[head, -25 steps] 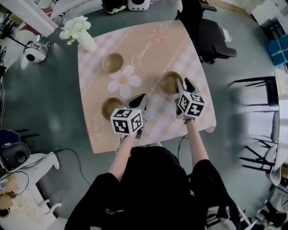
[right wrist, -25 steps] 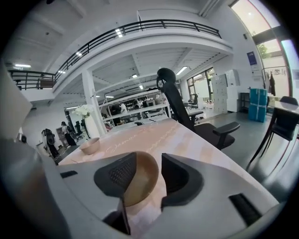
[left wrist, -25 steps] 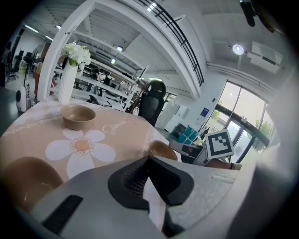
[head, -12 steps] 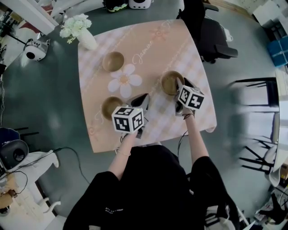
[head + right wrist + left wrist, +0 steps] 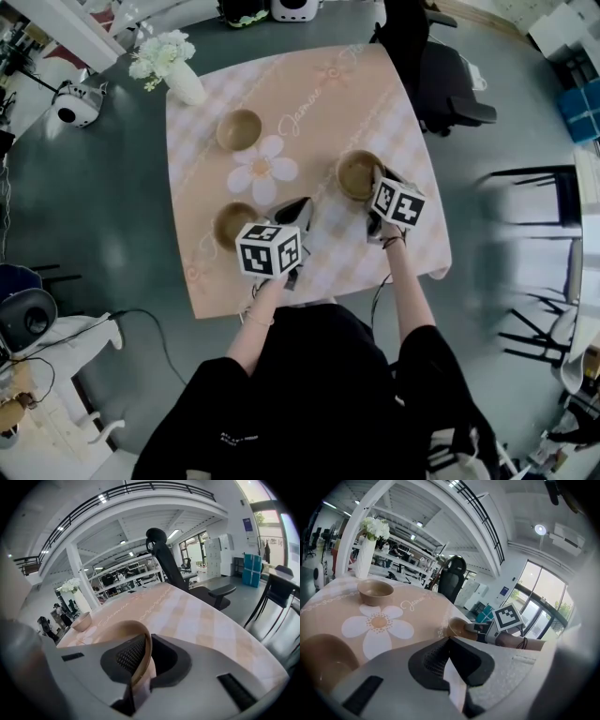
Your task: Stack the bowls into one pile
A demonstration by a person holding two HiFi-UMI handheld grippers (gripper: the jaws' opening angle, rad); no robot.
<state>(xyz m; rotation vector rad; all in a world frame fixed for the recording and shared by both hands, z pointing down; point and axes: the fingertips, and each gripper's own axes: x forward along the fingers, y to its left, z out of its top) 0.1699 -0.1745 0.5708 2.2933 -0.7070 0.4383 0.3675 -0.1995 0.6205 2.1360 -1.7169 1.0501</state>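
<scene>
Near bowl (image 5: 232, 223) on the table (image 5: 319, 103), just left of the left gripper (image 5: 300, 204); far bowl (image 5: 239, 128) well beyond it, past a printed flower (image 5: 263, 170). Left jaws together, nothing between. Right bowl (image 5: 357, 173) at the right gripper (image 5: 380, 178), near rim between jaws closing on it, pads touching both sides. All three upright and apart.

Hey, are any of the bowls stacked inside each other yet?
No, the far bowl, the near-left bowl and the right bowl sit apart on the tablecloth.
</scene>
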